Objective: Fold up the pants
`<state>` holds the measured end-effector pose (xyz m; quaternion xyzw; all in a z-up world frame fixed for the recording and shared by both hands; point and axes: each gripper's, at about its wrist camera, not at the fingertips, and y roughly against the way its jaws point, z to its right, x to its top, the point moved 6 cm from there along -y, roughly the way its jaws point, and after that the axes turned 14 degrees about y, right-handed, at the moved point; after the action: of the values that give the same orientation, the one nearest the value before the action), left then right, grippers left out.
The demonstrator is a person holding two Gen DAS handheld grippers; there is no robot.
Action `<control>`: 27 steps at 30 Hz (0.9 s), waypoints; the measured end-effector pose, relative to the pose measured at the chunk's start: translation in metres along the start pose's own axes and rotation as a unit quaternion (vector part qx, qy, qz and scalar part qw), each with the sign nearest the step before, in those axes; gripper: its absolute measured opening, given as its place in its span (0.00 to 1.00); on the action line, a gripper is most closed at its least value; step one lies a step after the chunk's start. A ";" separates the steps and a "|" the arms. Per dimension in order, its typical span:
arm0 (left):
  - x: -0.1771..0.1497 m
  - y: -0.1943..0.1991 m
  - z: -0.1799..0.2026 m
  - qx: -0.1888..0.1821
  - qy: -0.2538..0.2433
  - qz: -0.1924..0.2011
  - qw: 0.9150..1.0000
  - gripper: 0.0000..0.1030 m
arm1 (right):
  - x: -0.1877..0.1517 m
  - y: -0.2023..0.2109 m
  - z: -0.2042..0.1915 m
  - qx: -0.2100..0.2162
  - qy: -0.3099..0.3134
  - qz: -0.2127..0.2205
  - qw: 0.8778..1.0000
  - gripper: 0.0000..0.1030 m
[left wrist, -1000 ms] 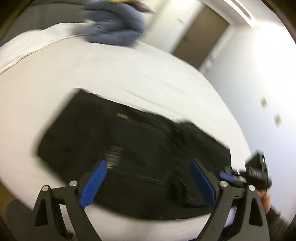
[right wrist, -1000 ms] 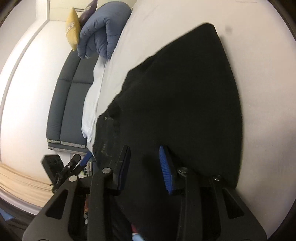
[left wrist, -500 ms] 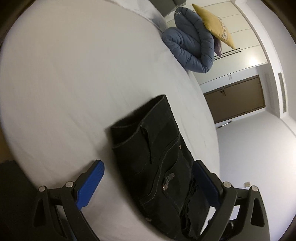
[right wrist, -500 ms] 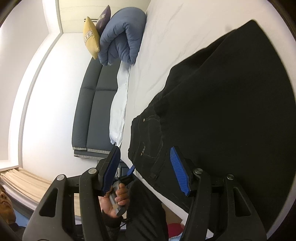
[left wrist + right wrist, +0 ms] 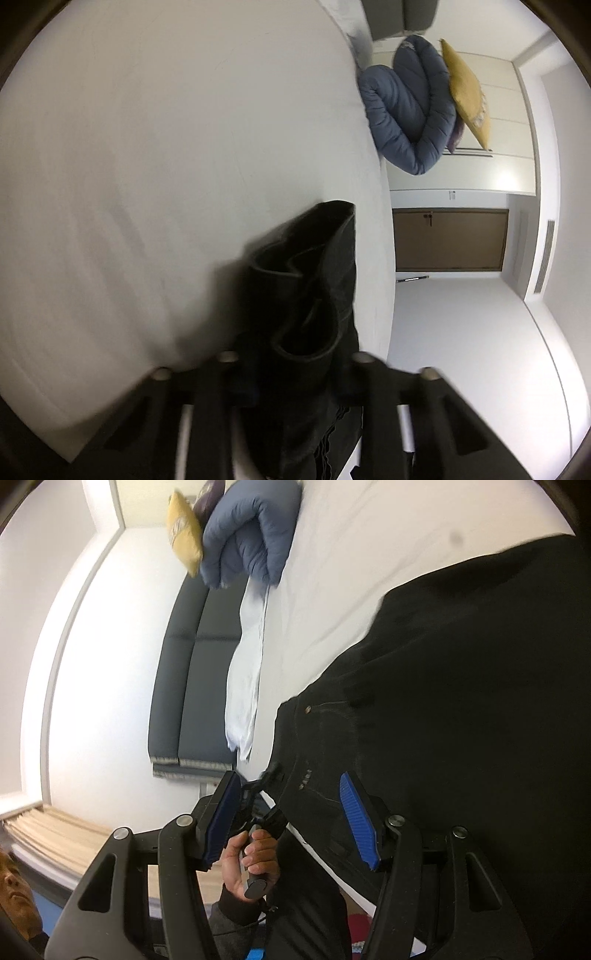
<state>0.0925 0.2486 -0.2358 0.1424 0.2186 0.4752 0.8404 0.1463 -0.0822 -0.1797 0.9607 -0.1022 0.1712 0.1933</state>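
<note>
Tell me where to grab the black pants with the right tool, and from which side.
Probably the waist edge of the black pants, approached from the side edge of the bed: there the layers stack into a raised rim at the mattress border, while the rest lies flat. The right tool, jaws just opened and empty, points that way.

The pants [image 5: 461, 709] are plain black with faint pale stitching and a small brass-coloured rivet, lying on a plain white bed [image 5: 166, 147]. At the far end of the bed sit a rolled slate-blue quilt [image 5: 406, 122] and a mustard-yellow cushion [image 5: 467, 96] with a pale pattern, and beside the bed stands a dark grey sofa [image 5: 192, 664]. The right gripper [image 5: 291, 821] is black with ribbed bright blue pads; beyond the bed, a brown door [image 5: 450, 240] is set in white walls.
</note>
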 end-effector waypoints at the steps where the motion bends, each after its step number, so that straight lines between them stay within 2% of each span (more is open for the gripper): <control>1: 0.001 -0.002 0.000 -0.003 0.002 0.000 1.000 0.19 | 0.002 -0.012 -0.001 -0.006 0.003 -0.013 1.000 0.54; 5: -0.004 0.003 0.010 -0.001 -0.029 0.012 1.000 0.16 | 0.006 -0.062 0.005 -0.024 -0.004 -0.066 0.998 0.54; 6: -0.005 0.003 0.014 0.000 -0.036 0.014 0.999 0.16 | 0.005 -0.072 0.011 -0.039 -0.009 -0.081 0.996 0.54; 7: -0.006 0.003 0.017 0.001 -0.041 0.017 0.999 0.16 | 0.002 -0.081 0.022 -0.077 -0.015 -0.102 0.992 0.52; 8: -0.008 0.004 0.021 0.001 -0.048 0.019 0.999 0.15 | 0.000 -0.087 0.029 -0.087 -0.023 -0.106 0.990 0.52; 11: -0.013 0.006 0.033 0.001 -0.074 0.025 0.997 0.15 | 0.003 -0.086 0.031 -0.075 -0.040 -0.075 0.994 0.51; 15: -0.027 0.005 0.058 0.003 -0.121 0.031 0.992 0.15 | -0.003 -0.083 0.028 -0.080 -0.015 -0.048 0.996 0.51; 19: -0.052 0.003 0.092 0.009 -0.193 0.030 0.981 0.15 | -0.006 -0.078 0.023 -0.083 -0.018 -0.044 0.995 0.52; 21: -0.074 0.001 0.116 0.015 -0.246 0.029 0.969 0.15 | -0.002 -0.064 0.019 -0.067 -0.051 -0.038 0.996 0.54; 22: -0.091 -0.001 0.129 0.020 -0.281 0.027 0.959 0.15 | 0.003 -0.053 0.015 -0.053 -0.055 -0.021 0.997 0.54; 23: -0.117 -0.008 0.145 0.027 -0.330 0.021 0.943 0.15 | 0.007 -0.039 0.010 -0.051 -0.051 -0.002 0.997 0.55; 24: -0.132 -0.012 0.152 0.031 -0.353 0.016 0.935 0.15 | 0.011 -0.024 0.005 -0.051 -0.045 0.013 0.998 0.57; 25: -0.160 -0.022 0.161 0.038 -0.395 0.006 0.918 0.15 | 0.016 -0.003 -0.001 -0.048 -0.040 0.032 0.998 0.61; 27: -0.209 -0.042 0.167 0.049 -0.456 -0.016 0.888 0.15 | 0.019 0.027 -0.008 -0.047 -0.034 0.056 0.997 0.65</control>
<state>0.1128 0.0416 -0.0619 0.3809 -0.1633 0.3327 0.8471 0.1547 -0.1056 -0.1568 0.9484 -0.1707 0.1441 0.2250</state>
